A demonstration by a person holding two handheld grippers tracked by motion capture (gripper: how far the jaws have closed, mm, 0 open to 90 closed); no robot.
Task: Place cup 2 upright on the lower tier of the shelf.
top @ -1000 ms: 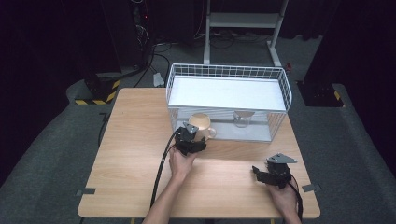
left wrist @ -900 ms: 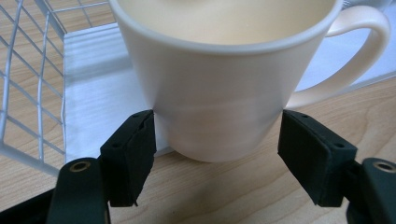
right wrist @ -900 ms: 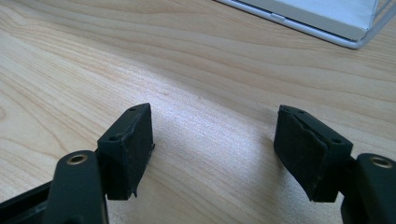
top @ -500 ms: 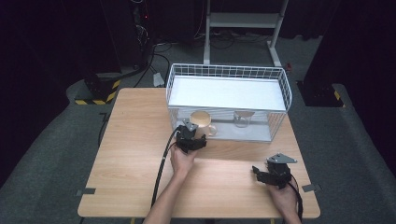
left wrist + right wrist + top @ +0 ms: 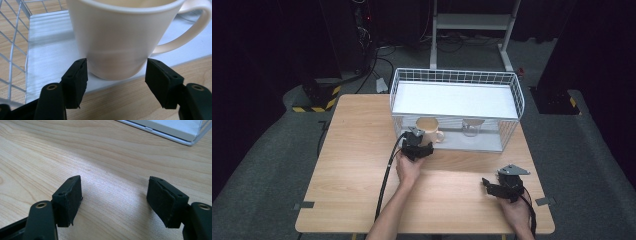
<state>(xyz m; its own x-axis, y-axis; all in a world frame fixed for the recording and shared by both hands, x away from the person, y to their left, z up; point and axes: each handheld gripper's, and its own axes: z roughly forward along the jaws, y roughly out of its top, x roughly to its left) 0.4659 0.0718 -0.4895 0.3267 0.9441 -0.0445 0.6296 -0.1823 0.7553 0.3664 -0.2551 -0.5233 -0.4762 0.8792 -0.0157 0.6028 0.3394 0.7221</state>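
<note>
A cream mug (image 5: 428,125) with its handle to the right stands at the front edge of the white wire basket (image 5: 457,75). My left gripper (image 5: 418,137) reaches it from the table side. In the left gripper view the mug (image 5: 120,37) stands between the two black jaws of the left gripper (image 5: 116,72), whose tips sit right at the sides of its base. The jaws have just been closing on the mug, and I see no firm press. My right gripper (image 5: 486,184) rests low over the table at the front right. In its own view the right gripper (image 5: 115,195) stands open over bare wood.
A clear glass (image 5: 471,127) stands in the basket to the right of the mug. The basket has a white floor (image 5: 50,50) and wire walls. The wooden table (image 5: 352,165) stretches left and forward. A cable (image 5: 387,175) trails from the left gripper.
My left gripper has edged slightly toward the mug. The right gripper has kept still.
</note>
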